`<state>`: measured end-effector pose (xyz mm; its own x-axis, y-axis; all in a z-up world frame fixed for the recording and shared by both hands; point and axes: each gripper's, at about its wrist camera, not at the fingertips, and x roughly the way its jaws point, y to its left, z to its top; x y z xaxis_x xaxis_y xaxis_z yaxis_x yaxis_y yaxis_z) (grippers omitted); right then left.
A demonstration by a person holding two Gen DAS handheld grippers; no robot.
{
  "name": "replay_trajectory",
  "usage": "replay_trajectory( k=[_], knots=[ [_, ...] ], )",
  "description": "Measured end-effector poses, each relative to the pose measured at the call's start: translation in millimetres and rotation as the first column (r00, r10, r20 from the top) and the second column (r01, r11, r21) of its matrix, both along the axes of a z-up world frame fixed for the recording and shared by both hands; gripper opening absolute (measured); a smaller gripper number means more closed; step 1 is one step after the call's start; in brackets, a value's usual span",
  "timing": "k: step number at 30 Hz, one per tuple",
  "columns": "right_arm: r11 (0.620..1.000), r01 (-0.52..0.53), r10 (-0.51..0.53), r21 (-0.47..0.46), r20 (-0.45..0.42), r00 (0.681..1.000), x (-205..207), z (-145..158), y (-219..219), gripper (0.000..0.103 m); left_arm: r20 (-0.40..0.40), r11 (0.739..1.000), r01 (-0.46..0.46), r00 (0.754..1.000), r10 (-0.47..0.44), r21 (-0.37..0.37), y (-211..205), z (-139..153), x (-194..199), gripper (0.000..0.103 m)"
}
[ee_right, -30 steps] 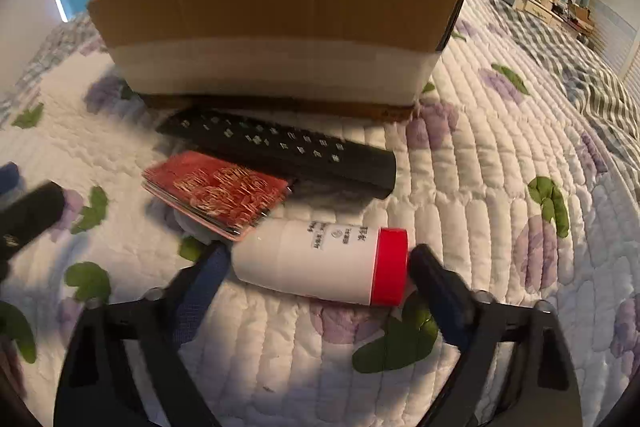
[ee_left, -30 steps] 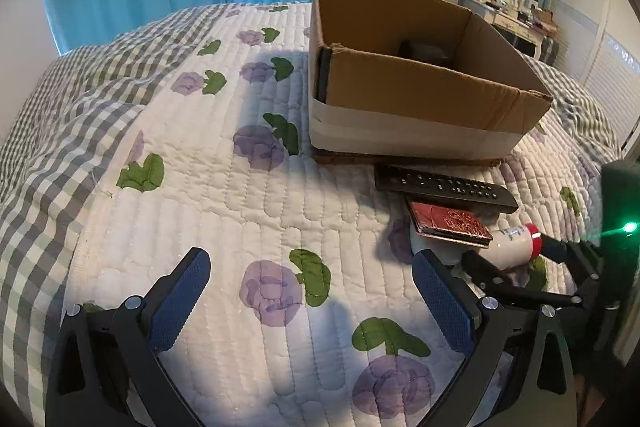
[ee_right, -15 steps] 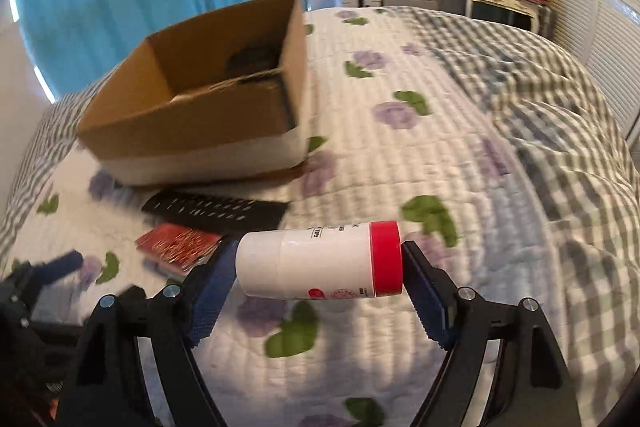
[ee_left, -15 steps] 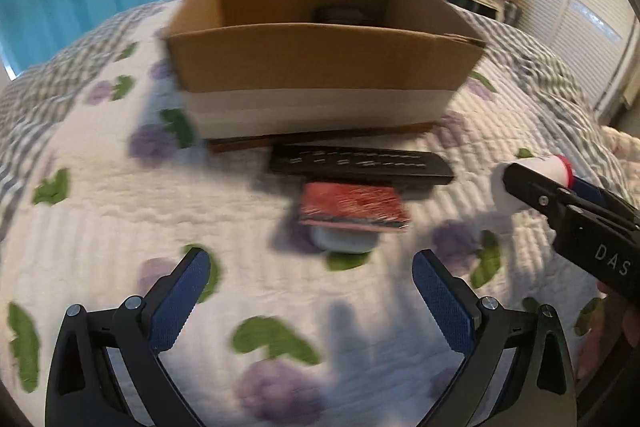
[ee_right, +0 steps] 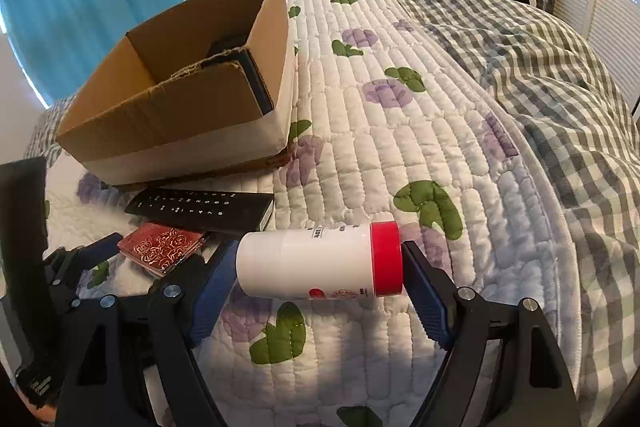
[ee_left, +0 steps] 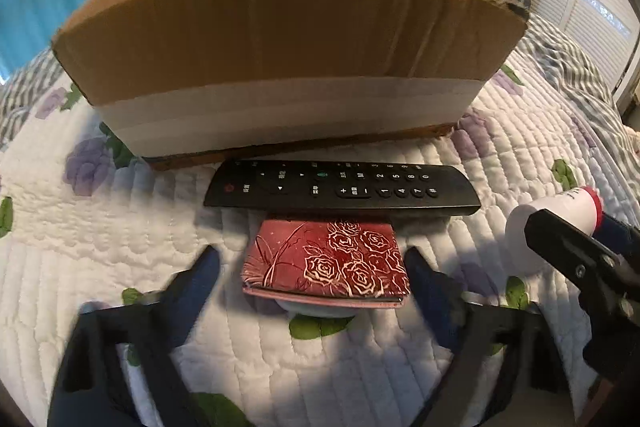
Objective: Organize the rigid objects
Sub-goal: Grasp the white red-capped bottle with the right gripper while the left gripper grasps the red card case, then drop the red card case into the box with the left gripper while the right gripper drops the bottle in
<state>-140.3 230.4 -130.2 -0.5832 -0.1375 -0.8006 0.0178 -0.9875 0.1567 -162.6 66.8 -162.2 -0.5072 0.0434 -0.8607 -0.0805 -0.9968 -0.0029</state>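
White red-capped bottle lifted sideways; black remote and red rose-patterned case, perhaps a wallet, before the cardboard box.

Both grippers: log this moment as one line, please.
left gripper: closing around red wallet | right gripper: holding white bottle | cardboard box: behind remote

The cardboard box is matt brown corrugated paper with a frayed, torn top edge and a smooth band of pale tape along its lower wall. The remote control is matt black plastic with printed white key marks. The red notebook has a faintly shiny cover with metallic rose line-work. The bottle is smooth, glossy white plastic with a red plastic cap. The bed quilt is soft stitched cloth, puffy between the seams; the checked blanket is woven cloth. The right claw is matt black plastic with ribbed blue pads and bright metal screws.
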Motion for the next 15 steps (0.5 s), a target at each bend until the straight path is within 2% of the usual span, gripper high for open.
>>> replay_trajectory(
  k=[2,9,15],
  knots=[
    [1.000,-0.005,0.005,0.006,0.004,1.000,-1,-2,-1,0.080,0.017,1.000,0.024,1.000,-0.024,0.021,0,-4,0,0.071],
    [1.000,0.002,-0.002,0.014,-0.001,1.000,1,-3,0,0.079,-0.038,0.999,0.048,0.998,-0.048,0.018,-3,12,17,0.071],
    [1.000,-0.003,0.004,0.018,-0.035,0.999,9,8,-3,0.079,-0.070,0.998,0.064,0.996,-0.061,0.029,-12,29,39,0.071]
  ],
)
